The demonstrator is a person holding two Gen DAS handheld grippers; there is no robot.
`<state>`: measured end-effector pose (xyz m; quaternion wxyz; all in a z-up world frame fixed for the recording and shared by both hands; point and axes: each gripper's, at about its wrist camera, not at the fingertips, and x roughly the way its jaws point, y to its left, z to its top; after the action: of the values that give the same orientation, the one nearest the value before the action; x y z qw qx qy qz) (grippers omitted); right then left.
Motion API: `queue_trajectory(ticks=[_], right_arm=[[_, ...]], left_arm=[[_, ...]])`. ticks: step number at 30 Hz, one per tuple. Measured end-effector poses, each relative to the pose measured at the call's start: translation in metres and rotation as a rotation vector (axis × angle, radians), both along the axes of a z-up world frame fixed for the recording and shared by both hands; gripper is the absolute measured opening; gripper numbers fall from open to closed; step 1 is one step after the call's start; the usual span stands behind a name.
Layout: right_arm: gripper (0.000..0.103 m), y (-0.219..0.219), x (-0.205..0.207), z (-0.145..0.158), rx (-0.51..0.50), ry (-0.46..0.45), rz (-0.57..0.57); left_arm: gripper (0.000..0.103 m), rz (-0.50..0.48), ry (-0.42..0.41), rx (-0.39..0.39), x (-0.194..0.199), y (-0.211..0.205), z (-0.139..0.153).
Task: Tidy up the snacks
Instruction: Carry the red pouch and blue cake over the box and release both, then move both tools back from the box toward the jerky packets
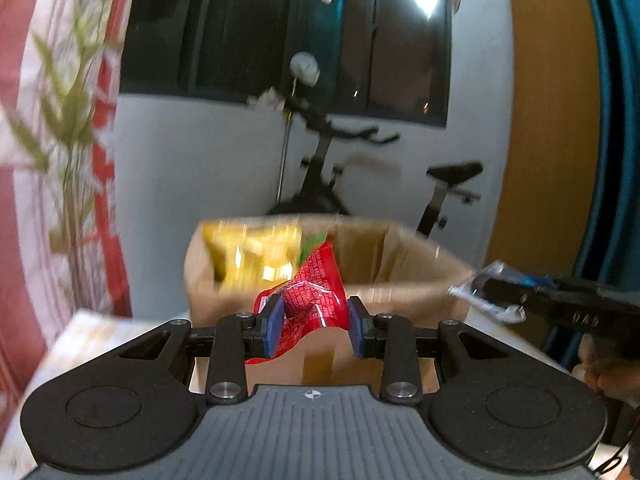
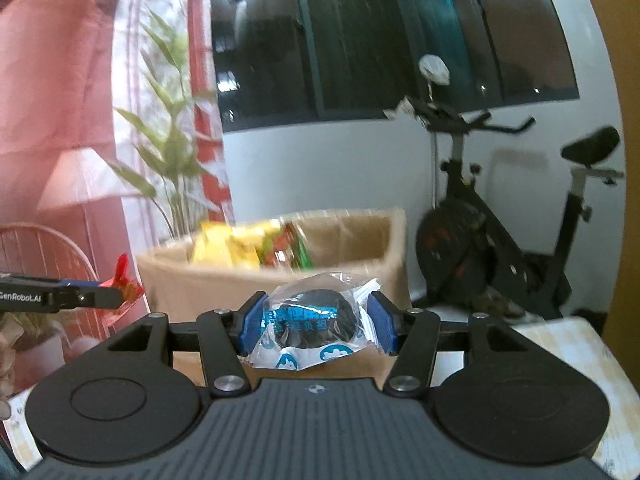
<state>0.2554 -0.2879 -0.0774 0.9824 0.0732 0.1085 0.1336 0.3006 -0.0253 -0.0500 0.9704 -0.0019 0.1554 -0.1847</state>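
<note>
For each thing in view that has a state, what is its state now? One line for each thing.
Left gripper: shut on the red snack packet, held in the air.
Right gripper: shut on the clear blue-printed snack packet, held in the air.
Cardboard box: open on top, partly filled.
Yellow snack bags: inside the box, at its left side.

Two grippers show: the left gripper (image 1: 315,326) and the right gripper (image 2: 318,325). Two snack packets are held, one red packet (image 1: 312,300) and one clear packet (image 2: 316,322) printed in blue. One cardboard box (image 2: 360,236) stands mid-frame, with one yellow bag (image 1: 252,254) visible inside; further packets there are too blurred to count. One exercise bike (image 2: 500,220) stands at right, one plant (image 2: 168,152) at left.
</note>
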Motion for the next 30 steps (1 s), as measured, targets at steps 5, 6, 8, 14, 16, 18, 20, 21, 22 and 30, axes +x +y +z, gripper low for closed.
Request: queue_trajectory(ticks=[5, 6, 8, 14, 16, 18, 20, 21, 22, 30], right_arm=[[0.057, 0.003, 0.023, 0.023, 0.005, -0.054, 0.016], [0.057, 0.003, 0.027, 0.026, 0.005, -0.063, 0.019], [0.057, 0.004, 0.038, 0.032, 0.002, -0.078, 0.024], [0.057, 0.006, 0.077, 0.024, 0.008, -0.044, 0.012], [0.057, 0.008, 0.087, 0.017, -0.015, -0.024, 0.001], [0.057, 0.010, 0.095, 0.009, -0.031, -0.004, -0.002], [0.057, 0.009, 0.102, 0.002, -0.035, 0.017, -0.006], [0.057, 0.010, 0.105, -0.001, -0.038, 0.026, -0.011], [0.057, 0.010, 0.107, -0.004, -0.044, 0.032, -0.016], [0.066, 0.013, 0.106, -0.008, -0.058, 0.062, -0.025]], left_arm=[[0.036, -0.044, -0.045, -0.035, 0.031, -0.017, 0.026], [0.036, -0.055, -0.047, -0.042, 0.036, -0.022, 0.028], [0.037, -0.069, -0.045, -0.044, 0.051, -0.033, 0.030], [0.037, -0.088, 0.019, -0.062, 0.093, -0.060, 0.019], [0.038, -0.087, 0.035, -0.060, 0.104, -0.066, 0.011], [0.038, -0.087, 0.057, -0.061, 0.113, -0.067, 0.002], [0.040, -0.097, 0.079, -0.062, 0.121, -0.070, -0.006], [0.041, -0.096, 0.087, -0.060, 0.126, -0.070, -0.008], [0.042, -0.093, 0.094, -0.058, 0.129, -0.070, -0.010], [0.063, -0.088, 0.105, -0.066, 0.131, -0.061, -0.004]])
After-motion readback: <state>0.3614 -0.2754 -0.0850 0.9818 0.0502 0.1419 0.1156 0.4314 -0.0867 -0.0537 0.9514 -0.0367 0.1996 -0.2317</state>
